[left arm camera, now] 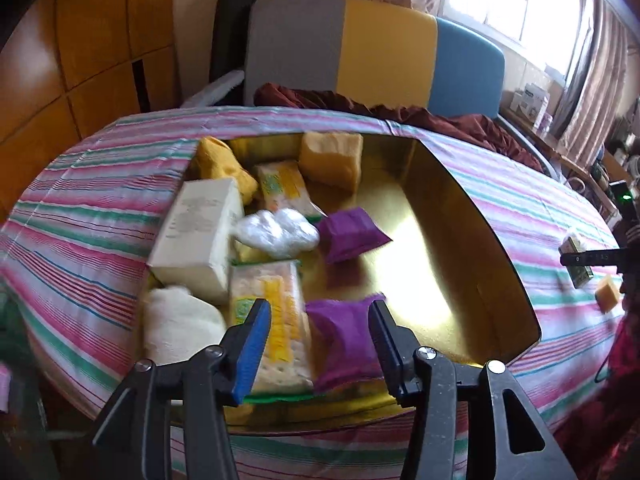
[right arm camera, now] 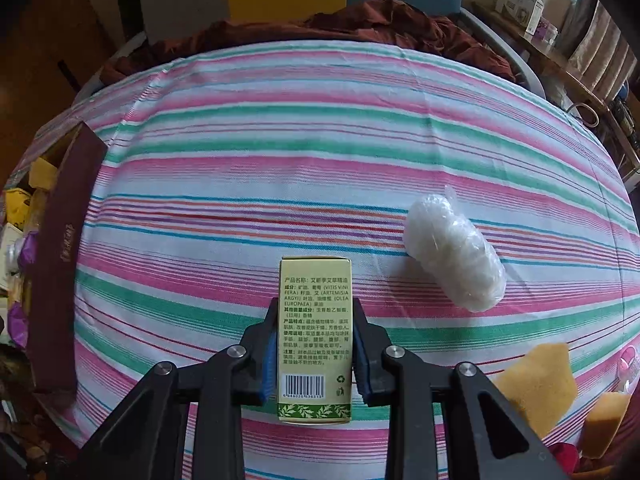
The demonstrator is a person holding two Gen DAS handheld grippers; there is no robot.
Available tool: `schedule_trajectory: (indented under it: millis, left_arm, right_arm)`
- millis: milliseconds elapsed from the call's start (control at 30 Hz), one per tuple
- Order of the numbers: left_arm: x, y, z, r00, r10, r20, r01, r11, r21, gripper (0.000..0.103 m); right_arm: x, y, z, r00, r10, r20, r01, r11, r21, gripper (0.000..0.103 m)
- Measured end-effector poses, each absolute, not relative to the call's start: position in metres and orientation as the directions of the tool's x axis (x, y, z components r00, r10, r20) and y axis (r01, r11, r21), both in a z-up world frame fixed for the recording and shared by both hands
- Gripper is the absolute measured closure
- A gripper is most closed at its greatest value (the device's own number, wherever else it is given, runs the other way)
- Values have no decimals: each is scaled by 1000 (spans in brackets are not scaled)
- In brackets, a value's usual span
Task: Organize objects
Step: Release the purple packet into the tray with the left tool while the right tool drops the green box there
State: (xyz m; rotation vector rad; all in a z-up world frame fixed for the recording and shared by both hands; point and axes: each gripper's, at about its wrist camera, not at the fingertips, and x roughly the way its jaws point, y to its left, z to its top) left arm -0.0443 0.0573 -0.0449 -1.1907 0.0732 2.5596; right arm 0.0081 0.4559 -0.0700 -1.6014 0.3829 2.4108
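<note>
My left gripper (left arm camera: 319, 314) hovers open over the near end of a gold-lined box (left arm camera: 460, 208). A purple packet (left arm camera: 346, 340) lies under the gap between its fingers, on a cracker pack (left arm camera: 276, 320). The box also holds a white carton (left arm camera: 200, 232), a second purple packet (left arm camera: 348, 236), a clear plastic bundle (left arm camera: 276, 230), a yellow sponge (left arm camera: 332, 160) and folded cloths. My right gripper (right arm camera: 315, 304) is shut on a small green printed carton (right arm camera: 315, 336), held just above the striped cloth (right arm camera: 280, 168).
On the cloth to the right of the green carton lie a white plastic-wrapped bundle (right arm camera: 454, 256) and two yellow sponges (right arm camera: 536, 384) (right arm camera: 604, 420). The box's brown outer wall (right arm camera: 56, 256) stands at the left. A dark red blanket (right arm camera: 360, 24) and a headboard are behind.
</note>
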Motion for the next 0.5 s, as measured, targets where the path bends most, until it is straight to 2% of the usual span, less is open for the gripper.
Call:
schedule_trajectory:
  millis: [100,267,500]
  left_arm:
    - [-50,38,-34,-634,248,-732,-265,-960,-96,49]
    - [-55,12,-26,-663,218,-716,-202,-973,-109,47]
    - [-58,-5,-30,-662,213,-719,-166,-977,-136,44]
  right_arm:
    - [6,420,-44,-444,-6,-896,-265,-954,138,73]
    - [-19,332,-9,-526,-137,-840,-65,-978,200,73]
    - [-47,224,-27,-435,-237,-869,109,-972,210,73]
